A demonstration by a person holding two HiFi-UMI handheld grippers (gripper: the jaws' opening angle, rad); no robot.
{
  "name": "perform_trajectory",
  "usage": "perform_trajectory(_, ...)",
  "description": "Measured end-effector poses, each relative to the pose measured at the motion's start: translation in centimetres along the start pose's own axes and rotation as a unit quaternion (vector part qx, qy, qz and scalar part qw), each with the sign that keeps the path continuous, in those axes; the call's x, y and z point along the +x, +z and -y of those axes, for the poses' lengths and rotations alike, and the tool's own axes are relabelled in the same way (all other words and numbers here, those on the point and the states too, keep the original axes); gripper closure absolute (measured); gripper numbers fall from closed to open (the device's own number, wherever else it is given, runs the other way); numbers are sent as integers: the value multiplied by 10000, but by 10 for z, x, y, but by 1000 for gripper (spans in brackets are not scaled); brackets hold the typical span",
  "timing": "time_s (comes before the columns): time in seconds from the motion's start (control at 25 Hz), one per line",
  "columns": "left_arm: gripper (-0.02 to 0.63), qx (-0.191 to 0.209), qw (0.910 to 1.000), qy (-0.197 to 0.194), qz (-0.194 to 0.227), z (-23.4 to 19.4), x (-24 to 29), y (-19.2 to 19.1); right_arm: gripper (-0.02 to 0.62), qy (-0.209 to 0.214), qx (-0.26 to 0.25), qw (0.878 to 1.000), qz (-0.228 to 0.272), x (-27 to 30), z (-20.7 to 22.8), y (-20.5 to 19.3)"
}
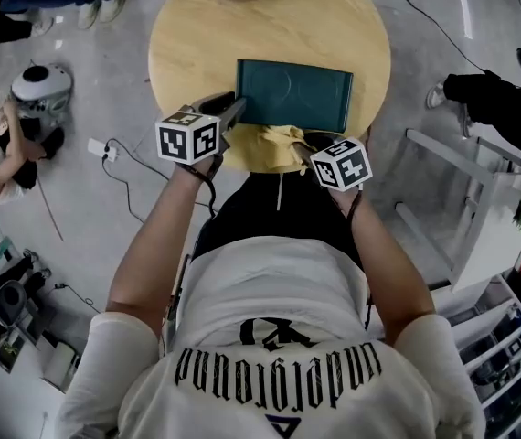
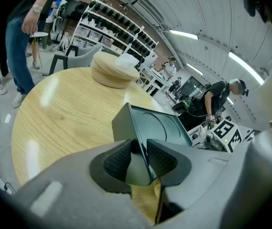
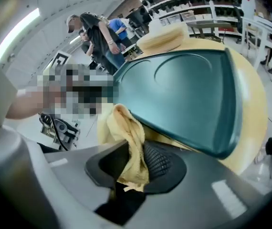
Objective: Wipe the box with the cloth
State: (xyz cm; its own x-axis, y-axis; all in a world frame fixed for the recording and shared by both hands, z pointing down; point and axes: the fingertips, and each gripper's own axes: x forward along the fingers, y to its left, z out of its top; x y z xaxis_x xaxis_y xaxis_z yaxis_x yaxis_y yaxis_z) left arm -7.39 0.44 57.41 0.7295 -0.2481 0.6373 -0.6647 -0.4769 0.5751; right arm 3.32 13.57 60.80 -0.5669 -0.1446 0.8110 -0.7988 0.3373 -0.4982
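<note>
A flat dark green box point(image 1: 294, 95) lies on the round wooden table point(image 1: 187, 44), near its front edge. My left gripper point(image 1: 230, 114) is shut on the box's near left corner point(image 2: 138, 151), the rim clamped between its pads. A yellow cloth point(image 1: 274, 144) lies bunched at the table's front edge, just in front of the box. My right gripper point(image 1: 315, 154) is shut on a fold of that cloth point(image 3: 131, 151), which hangs from the jaws beside the box's near edge point(image 3: 193, 137).
A round wooden object point(image 2: 113, 70) stands at the far side of the table. People stand and sit around the room. Cables and a power strip point(image 1: 103, 149) lie on the floor to the left. A white rack point(image 1: 462, 199) stands to the right.
</note>
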Motion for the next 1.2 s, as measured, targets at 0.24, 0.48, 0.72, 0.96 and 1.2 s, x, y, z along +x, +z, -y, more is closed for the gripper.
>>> perform_trajectory(0.24,490,91,9999,84,-55,3,0,0,500,-329,526,9978,248,-30,29,-6)
perform_trajectory(0.48,491,175,9996,188,-67,0,-7,1,502,-677,959,9923,402,-57,48,-16)
perform_trajectory(0.72,491,322,9990,314,-60,7,-11,2,502,-1040,1034,9877,551,-89,58,-20)
perform_trajectory(0.96,492,422,9981,448,-54,17,-23,0,505,-1270,786,9855,802,-122,46,-10)
perform_trajectory(1.2,492,534,9975,453,111,42,-41,11,506,-1392,370,9832,1120,-152,40,19)
